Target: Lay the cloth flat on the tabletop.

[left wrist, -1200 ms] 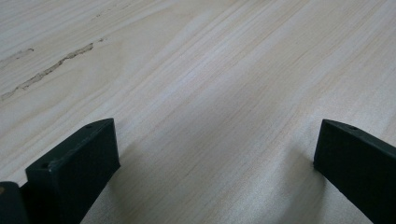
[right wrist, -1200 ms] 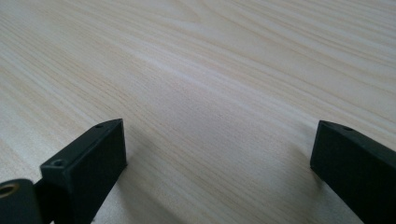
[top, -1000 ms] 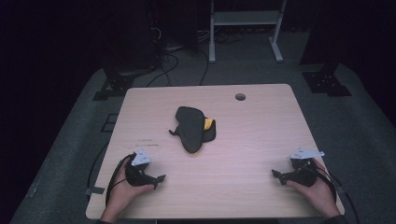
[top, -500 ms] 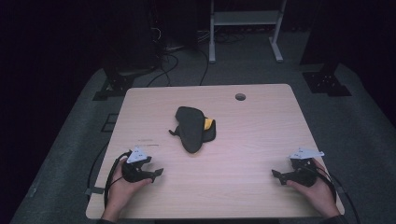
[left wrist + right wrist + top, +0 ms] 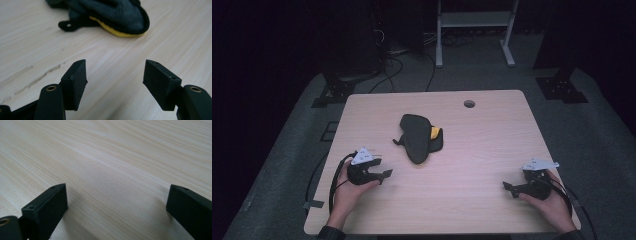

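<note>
High view: the dark slipper (image 5: 416, 138) lies mid-table (image 5: 492, 150), apart from both grippers.

Left gripper view: the left gripper (image 5: 115, 75), jaws just narrowing on nothing, faces the slipper for approach.

Right gripper view: the right gripper (image 5: 117, 202) is parked wide apart, empty.

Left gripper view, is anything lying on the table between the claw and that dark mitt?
Nothing visible: bare table lies between the left claw, its jaws apart and empty, and the dark mitt ahead.
</note>
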